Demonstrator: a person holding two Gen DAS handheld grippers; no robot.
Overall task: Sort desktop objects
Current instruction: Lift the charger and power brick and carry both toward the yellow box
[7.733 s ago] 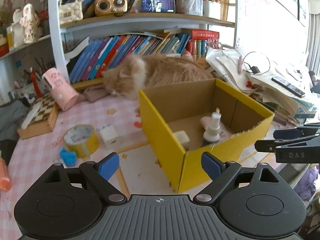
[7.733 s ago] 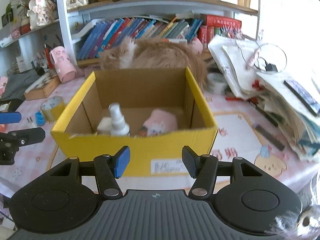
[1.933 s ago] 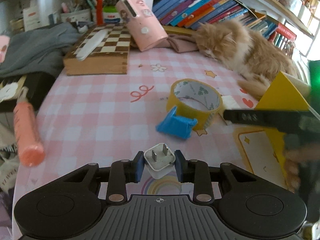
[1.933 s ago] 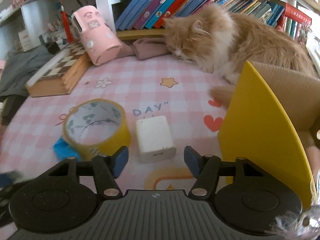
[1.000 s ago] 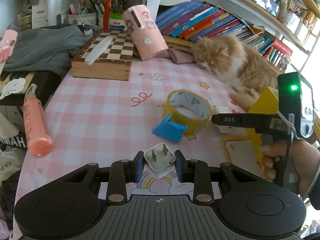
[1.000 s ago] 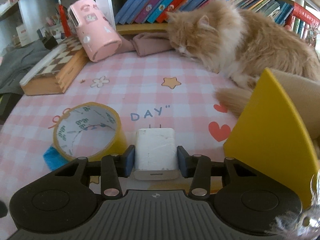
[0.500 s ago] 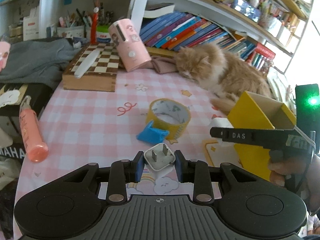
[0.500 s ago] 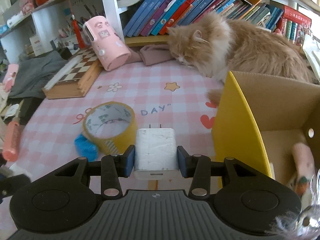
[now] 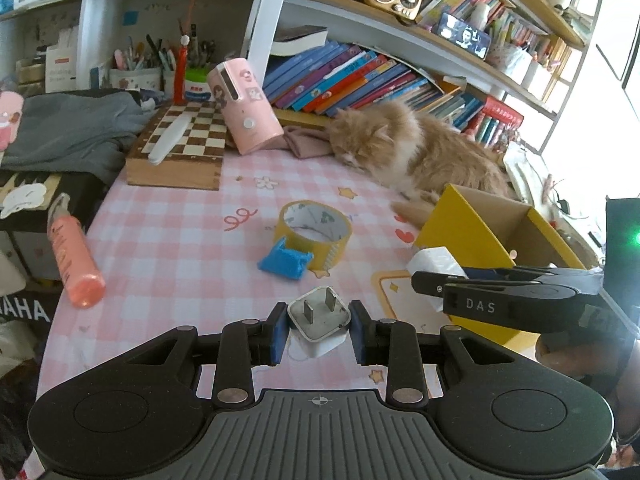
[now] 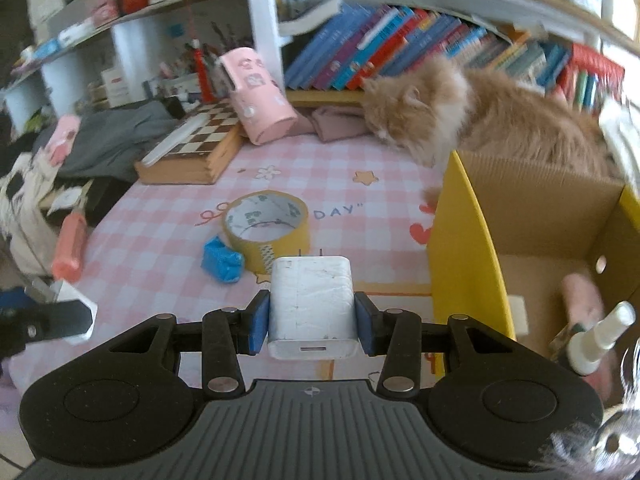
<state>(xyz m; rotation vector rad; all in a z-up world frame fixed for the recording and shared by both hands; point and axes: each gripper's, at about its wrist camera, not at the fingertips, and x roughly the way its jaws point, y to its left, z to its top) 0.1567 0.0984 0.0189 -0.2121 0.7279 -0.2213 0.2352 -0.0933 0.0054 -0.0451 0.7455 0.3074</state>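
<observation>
My left gripper (image 9: 319,331) is shut on a small white plug adapter (image 9: 319,322), prongs facing forward, held above the pink checked tablecloth. My right gripper (image 10: 311,315) is shut on a larger white charger block (image 10: 311,307), lifted near the left wall of the yellow cardboard box (image 10: 464,256). The right gripper (image 9: 426,282) also shows from the side in the left wrist view, with the charger block (image 9: 434,260) in front of the box (image 9: 460,228). A spray bottle (image 10: 596,338) and a pink item (image 10: 582,294) lie in the box.
A yellow tape roll (image 9: 312,232) and a blue clip (image 9: 285,262) lie mid-table. A ginger cat (image 9: 416,152) lies behind the box. A chessboard box (image 9: 180,148), a pink cylinder (image 9: 246,106), an orange tube (image 9: 74,260) and bookshelves stand at the left and back.
Both grippers have risen and drawn back with their chargers in them. The right gripper has moved right toward the box, so more of its inside shows.
</observation>
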